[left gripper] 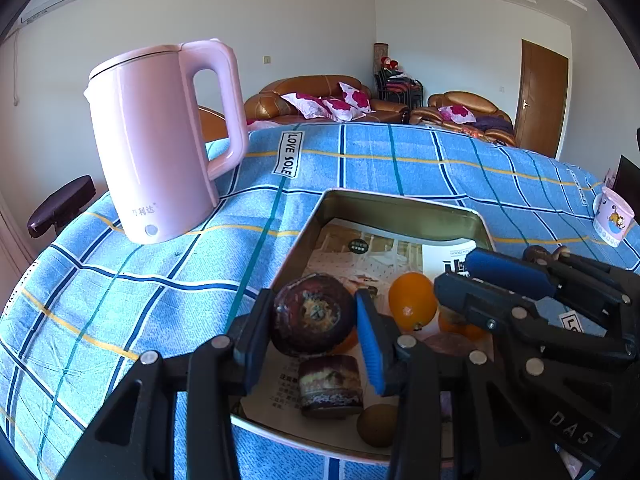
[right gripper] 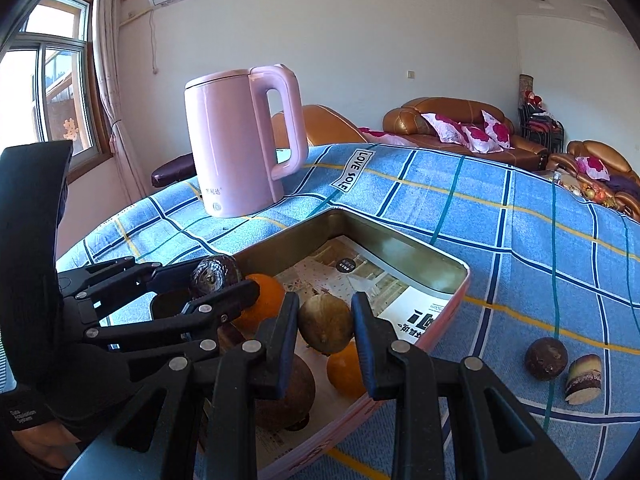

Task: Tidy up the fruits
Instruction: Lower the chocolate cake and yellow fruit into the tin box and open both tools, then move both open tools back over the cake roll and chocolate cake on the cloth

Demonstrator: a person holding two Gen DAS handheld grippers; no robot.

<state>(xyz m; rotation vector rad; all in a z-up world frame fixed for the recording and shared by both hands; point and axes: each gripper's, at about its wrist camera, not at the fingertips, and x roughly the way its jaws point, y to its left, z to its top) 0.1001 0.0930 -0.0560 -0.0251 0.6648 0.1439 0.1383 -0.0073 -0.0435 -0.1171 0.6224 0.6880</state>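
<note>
Two grippers hold fruit above a shallow metal tin (left gripper: pixel 400 204) that sits on a table covered with a blue checked cloth (left gripper: pixel 120 280). The left gripper (left gripper: pixel 312 320) is closed on a dark purple round fruit (left gripper: pixel 312 314), its blue pads pressing on either side, just over the tin's near left corner. The right gripper (right gripper: pixel 326 330) is clamped on a brown kiwi-like fruit (right gripper: pixel 326 324), also over the tin. Printed paper (right gripper: pixel 412 316) lines the tin's floor. Lying inside are an orange (left gripper: pixel 412 300), a second orange (right gripper: pixel 346 368) beneath the right gripper, a short cut piece of purple sugarcane (left gripper: pixel 330 386), another brown fruit (left gripper: pixel 376 426) near the front rim, and a larger brown round fruit (right gripper: pixel 288 392) partly hidden by the gripper fingers. Outside the tin, on the cloth to its right, a dark round fruit (right gripper: pixel 546 358) and a second cut sugarcane piece (right gripper: pixel 584 378) lie just beside each other. A pink electric kettle (left gripper: pixel 160 140) stands upright behind the tin to the left. A patterned mug (left gripper: pixel 612 216) sits at the table's far right edge. Brown sofas with flowered cushions (left gripper: pixel 328 100) line the far wall.
</note>
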